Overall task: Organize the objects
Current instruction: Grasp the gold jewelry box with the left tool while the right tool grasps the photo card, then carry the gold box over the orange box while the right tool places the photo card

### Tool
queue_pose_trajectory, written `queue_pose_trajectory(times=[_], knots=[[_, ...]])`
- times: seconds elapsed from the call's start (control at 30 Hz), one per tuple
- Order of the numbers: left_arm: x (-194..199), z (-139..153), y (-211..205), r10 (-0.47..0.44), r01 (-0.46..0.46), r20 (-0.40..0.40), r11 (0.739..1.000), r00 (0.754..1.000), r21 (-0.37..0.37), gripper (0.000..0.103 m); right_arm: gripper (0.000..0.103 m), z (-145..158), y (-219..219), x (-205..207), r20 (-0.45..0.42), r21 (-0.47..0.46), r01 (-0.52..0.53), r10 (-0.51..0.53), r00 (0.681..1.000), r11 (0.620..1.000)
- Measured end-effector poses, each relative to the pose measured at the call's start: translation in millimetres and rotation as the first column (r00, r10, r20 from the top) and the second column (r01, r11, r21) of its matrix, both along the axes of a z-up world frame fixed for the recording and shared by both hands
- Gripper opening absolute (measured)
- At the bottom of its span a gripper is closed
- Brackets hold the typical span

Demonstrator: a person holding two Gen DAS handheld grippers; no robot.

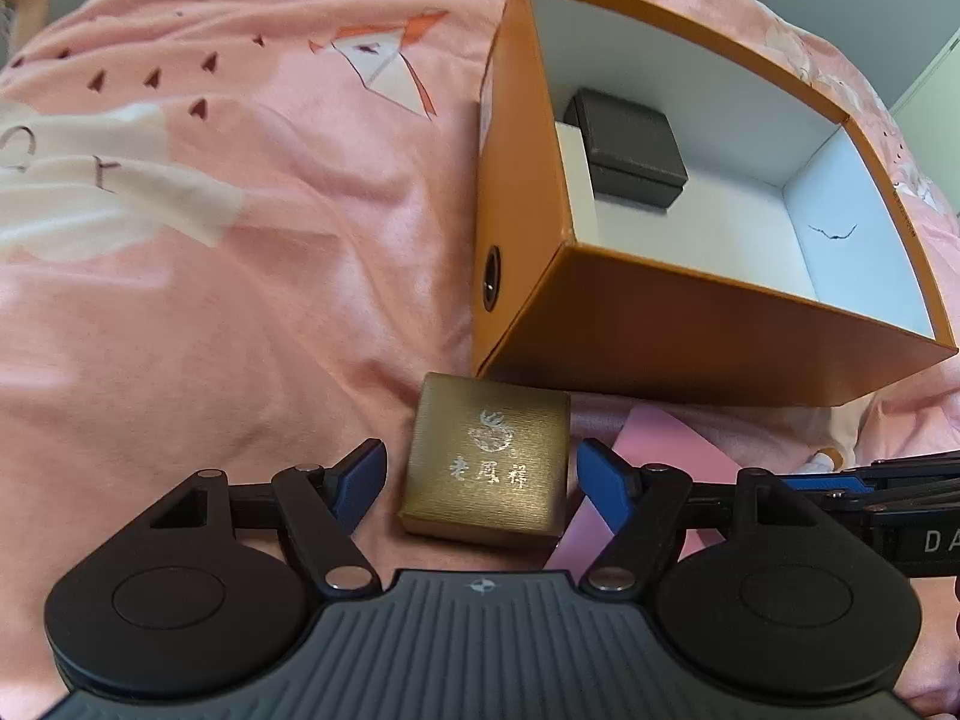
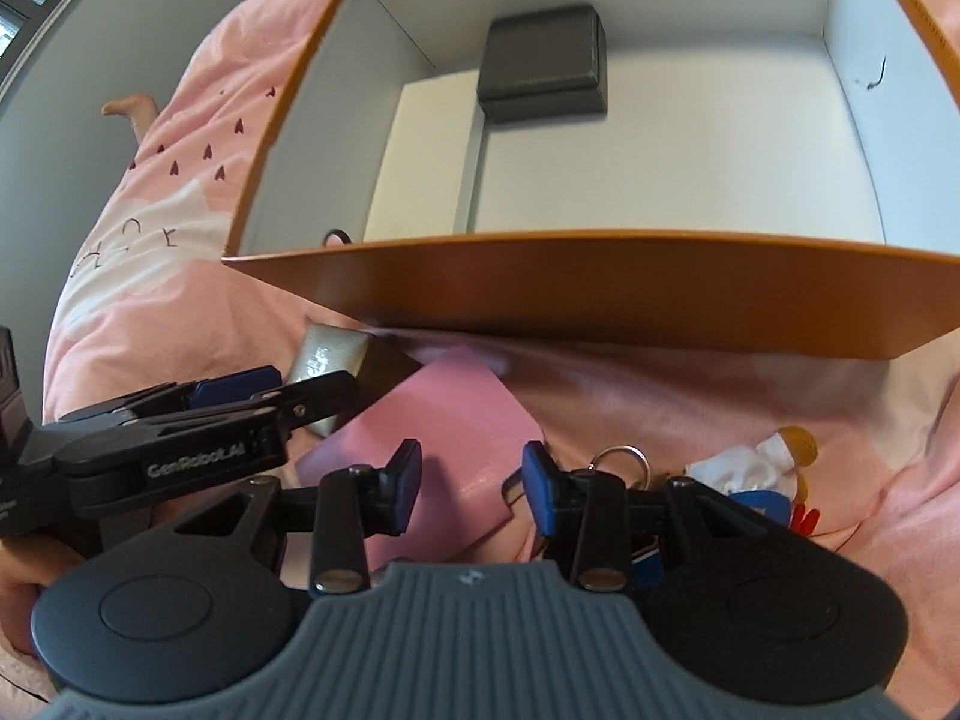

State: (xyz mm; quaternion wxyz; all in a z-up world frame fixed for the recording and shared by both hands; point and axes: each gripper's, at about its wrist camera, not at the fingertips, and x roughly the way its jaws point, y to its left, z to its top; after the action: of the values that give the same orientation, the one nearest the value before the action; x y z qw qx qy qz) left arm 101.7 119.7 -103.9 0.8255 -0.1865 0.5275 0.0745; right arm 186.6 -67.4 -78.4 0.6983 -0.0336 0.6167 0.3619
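A small gold box [image 1: 486, 462] with silver lettering lies on the pink bedding. My left gripper [image 1: 483, 477] stands open around it, with a gap between each blue pad and the box's sides. Just beyond stands an open orange box [image 1: 708, 324] with a white inside, holding a dark grey case [image 1: 630, 147] on a flat white box [image 1: 576, 150]. My right gripper [image 2: 471, 489] is open over a pink booklet [image 2: 444, 420], gripping nothing. The left gripper [image 2: 282, 393] shows at the left of the right wrist view, partly hiding the gold box [image 2: 330, 354].
A key ring [image 2: 624, 462] with a small white, blue and yellow figure [image 2: 756, 480] lies right of the right gripper. The orange box's near wall [image 2: 600, 288] rises just beyond both grippers. Rumpled pink bedding [image 1: 240, 300] spreads to the left.
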Motion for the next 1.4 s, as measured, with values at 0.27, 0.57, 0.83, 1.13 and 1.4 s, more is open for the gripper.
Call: queue_pose_trajectory(times=[0.27, 0.57, 0.83, 1.13, 1.4], knots=[[4, -13, 2, -0.003, 0.003, -0.009, 0.999, 1.000, -0.042, 0.070, 0.040, -1, 1, 3, -0.010, -0.008, -0.007, 0.007, 1.000, 1.000], [-24, 18, 3, 0.025, -0.025, 0.063, 1.000, 0.998, 0.007, 0.069, 0.040, 28, -12, -9, -0.025, 0.046, -0.027, 0.028, 0.999, 0.999], [-46, 60, -7, 0.015, -0.020, 0.148, 0.999, 0.989, 0.030, 0.069, 0.039, 42, -37, -21, -0.154, 0.033, 0.006, -0.001, 0.988, 0.999], [-59, 73, -21, -0.027, 0.028, 0.176, 1.000, 0.984, -0.007, 0.069, 0.040, 21, -52, -35, -0.299, -0.005, 0.041, -0.040, 0.953, 0.999], [-64, 79, -27, -0.034, 0.033, 0.194, 0.999, 0.980, 0.004, 0.069, 0.041, -6, -55, -34, -0.403, 0.005, 0.089, -0.080, 0.912, 0.996]])
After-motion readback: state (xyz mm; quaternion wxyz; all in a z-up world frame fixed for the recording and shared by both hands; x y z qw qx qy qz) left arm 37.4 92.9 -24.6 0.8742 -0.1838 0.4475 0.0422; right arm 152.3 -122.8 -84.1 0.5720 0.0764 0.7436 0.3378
